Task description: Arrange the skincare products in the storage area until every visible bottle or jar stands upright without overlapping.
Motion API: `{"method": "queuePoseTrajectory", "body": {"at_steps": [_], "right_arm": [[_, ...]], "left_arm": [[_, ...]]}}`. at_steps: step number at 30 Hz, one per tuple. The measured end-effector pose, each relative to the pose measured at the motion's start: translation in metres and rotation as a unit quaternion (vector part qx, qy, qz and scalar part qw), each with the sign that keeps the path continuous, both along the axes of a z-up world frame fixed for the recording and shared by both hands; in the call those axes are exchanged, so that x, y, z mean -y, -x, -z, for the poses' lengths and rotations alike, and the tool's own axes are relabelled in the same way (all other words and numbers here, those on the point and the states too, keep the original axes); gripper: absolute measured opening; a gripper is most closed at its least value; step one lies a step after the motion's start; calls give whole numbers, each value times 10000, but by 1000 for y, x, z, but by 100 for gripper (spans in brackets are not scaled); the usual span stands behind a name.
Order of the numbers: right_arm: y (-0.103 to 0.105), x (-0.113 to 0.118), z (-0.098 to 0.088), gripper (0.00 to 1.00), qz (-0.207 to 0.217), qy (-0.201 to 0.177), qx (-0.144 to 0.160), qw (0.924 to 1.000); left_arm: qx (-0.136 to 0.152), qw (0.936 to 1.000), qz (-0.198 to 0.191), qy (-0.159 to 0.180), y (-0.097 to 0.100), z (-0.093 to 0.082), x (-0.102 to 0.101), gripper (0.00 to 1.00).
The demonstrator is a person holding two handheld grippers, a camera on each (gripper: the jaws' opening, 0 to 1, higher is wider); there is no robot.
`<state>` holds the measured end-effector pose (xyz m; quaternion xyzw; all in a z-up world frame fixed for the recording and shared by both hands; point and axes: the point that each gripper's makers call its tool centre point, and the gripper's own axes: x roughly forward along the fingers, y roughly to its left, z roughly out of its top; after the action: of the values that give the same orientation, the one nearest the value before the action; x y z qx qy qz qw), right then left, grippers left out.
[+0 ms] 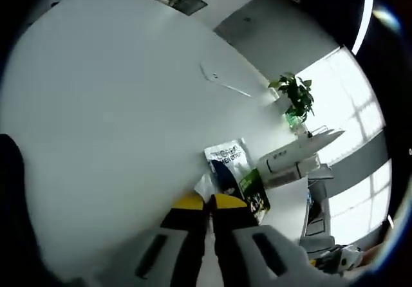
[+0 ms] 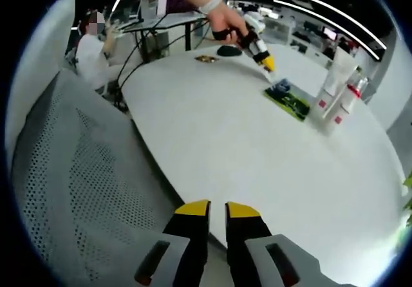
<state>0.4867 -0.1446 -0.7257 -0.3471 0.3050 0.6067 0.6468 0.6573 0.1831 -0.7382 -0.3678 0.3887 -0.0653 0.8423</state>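
In the right gripper view, two white tubes with red labels (image 2: 335, 81) stand upright at the far right of the round white table (image 2: 212, 126). Next to them a flat blue-green sachet (image 2: 288, 98) lies on the table. A person's hand holds my left gripper (image 2: 266, 62) just above the sachet's near end, its jaws together. In the left gripper view, that sachet (image 1: 235, 171) lies right past my shut left gripper (image 1: 209, 202), with the white tubes (image 1: 288, 161) beyond it. My right gripper (image 2: 217, 210) hangs over the table's near edge, its jaws almost touching with nothing between them.
A grey mesh chair back (image 2: 64, 171) stands at the table's near left edge. A seated person (image 2: 90, 49) and desks are behind the table. A small dark object (image 2: 228, 51) and a flat patterned piece (image 2: 207, 58) lie at the far side. A potted plant (image 1: 296, 97) stands beyond the tubes.
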Motion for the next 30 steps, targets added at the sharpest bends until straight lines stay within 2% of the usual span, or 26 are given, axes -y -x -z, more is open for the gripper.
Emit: {"method": "queuePoseTrajectory", "body": {"at_steps": [4,11,14,20,27,30], "right_arm": [[0,0,1,8,6,20,-9,10000],[0,1,2,8,1,60,-2,10000],[0,1,2,8,6,71,0,10000],[0,1,3,8,-2,97,-6,10000],[0,2,4,8,5,118,-12,9999],[1,2,4,8,-2,129,-13,9999]], "left_arm": [[-56,9983,359,-460,0,7,-7,0],[1,9962,499,-710,-2,4,-10,1],[50,9922,735,-1002,-5,5,-13,2],[56,9854,996,-1377,-4,4,-11,5],[109,9767,1245,-1747,-1,1,-10,9],[113,9749,1282,-1816,-1,1,-10,10]]}}
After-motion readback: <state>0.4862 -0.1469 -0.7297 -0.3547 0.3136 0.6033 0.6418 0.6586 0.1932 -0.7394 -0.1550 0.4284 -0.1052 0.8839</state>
